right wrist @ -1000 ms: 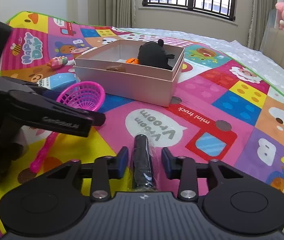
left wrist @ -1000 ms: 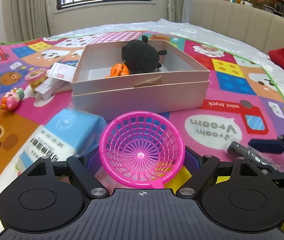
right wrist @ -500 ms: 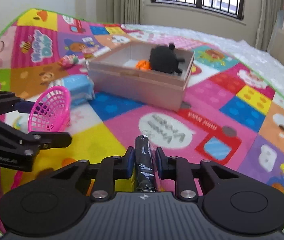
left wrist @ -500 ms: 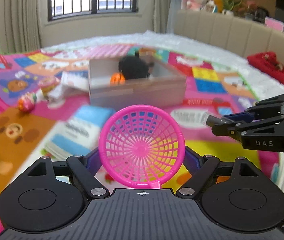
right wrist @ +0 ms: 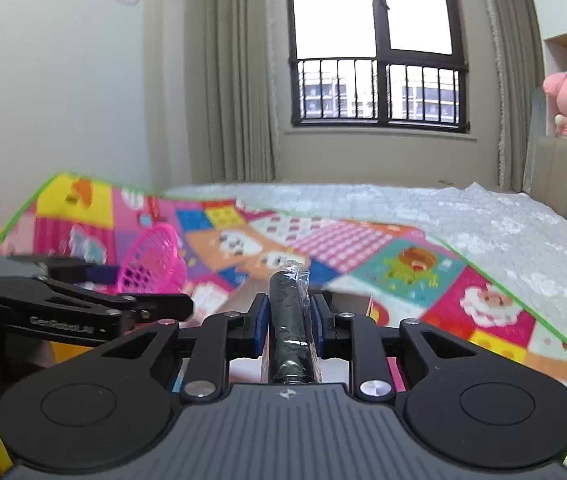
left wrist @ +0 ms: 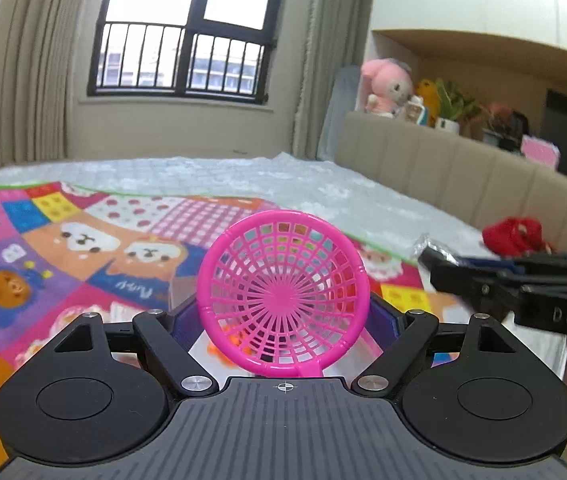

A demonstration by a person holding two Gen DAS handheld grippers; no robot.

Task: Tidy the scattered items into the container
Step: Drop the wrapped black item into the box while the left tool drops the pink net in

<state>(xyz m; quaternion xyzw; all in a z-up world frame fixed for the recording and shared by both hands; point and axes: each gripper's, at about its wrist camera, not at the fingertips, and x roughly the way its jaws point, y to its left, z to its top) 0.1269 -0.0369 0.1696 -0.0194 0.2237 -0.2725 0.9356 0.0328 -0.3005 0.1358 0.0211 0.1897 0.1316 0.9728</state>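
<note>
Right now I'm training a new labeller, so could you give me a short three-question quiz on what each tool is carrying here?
1. True or false: the left tool carries a round pink plastic mesh basket.
2. What does the right tool grip?
A. a plastic-wrapped dark cylinder
B. a red cloth
C. nothing
3. Fill in: the patchwork cartoon play mat is edged in ____.

Key: 1 true; 2 A; 3 green.
</note>
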